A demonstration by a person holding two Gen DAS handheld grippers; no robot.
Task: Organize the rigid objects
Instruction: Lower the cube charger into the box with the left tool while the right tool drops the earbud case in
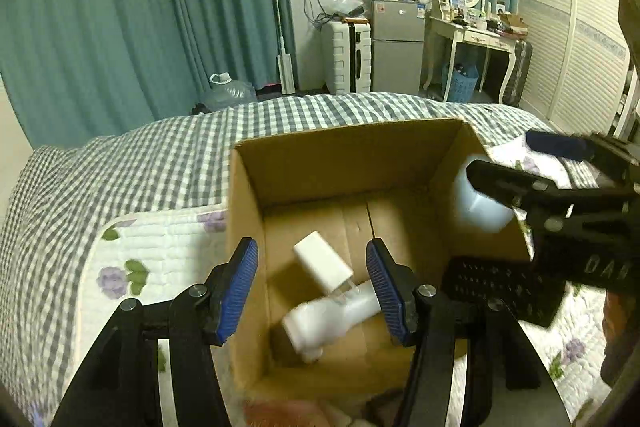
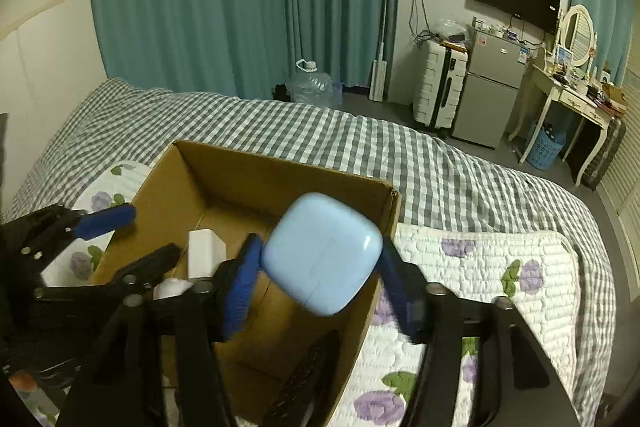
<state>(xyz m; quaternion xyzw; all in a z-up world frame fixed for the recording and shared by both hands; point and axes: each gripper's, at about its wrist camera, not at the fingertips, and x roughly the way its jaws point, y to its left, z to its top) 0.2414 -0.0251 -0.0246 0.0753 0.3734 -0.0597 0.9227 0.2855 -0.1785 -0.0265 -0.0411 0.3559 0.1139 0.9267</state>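
Note:
An open cardboard box (image 1: 344, 155) (image 2: 256, 175) sits on the bed. Inside lie a white charger block (image 1: 322, 261) (image 2: 206, 253) and a white bottle (image 1: 332, 317) on its side. My left gripper (image 1: 312, 287) is open and empty, its jaws spread over the box's near side above the bottle. My right gripper (image 2: 320, 271) is shut on a pale blue rounded case (image 2: 322, 253) and holds it over the box's right part; in the left wrist view that gripper (image 1: 500, 163) shows at the right with the case (image 1: 480, 203). A black remote (image 1: 504, 287) (image 2: 304, 383) leans on the box's right rim.
The box rests on a floral quilted pad (image 2: 480, 275) (image 1: 160, 259) over a grey checked bedspread (image 2: 440, 163). Beyond the bed stand teal curtains (image 1: 120, 19), a water jug (image 2: 314, 83), a white suitcase (image 1: 346, 57), a small fridge (image 1: 396, 43) and a dressing table (image 1: 472, 35).

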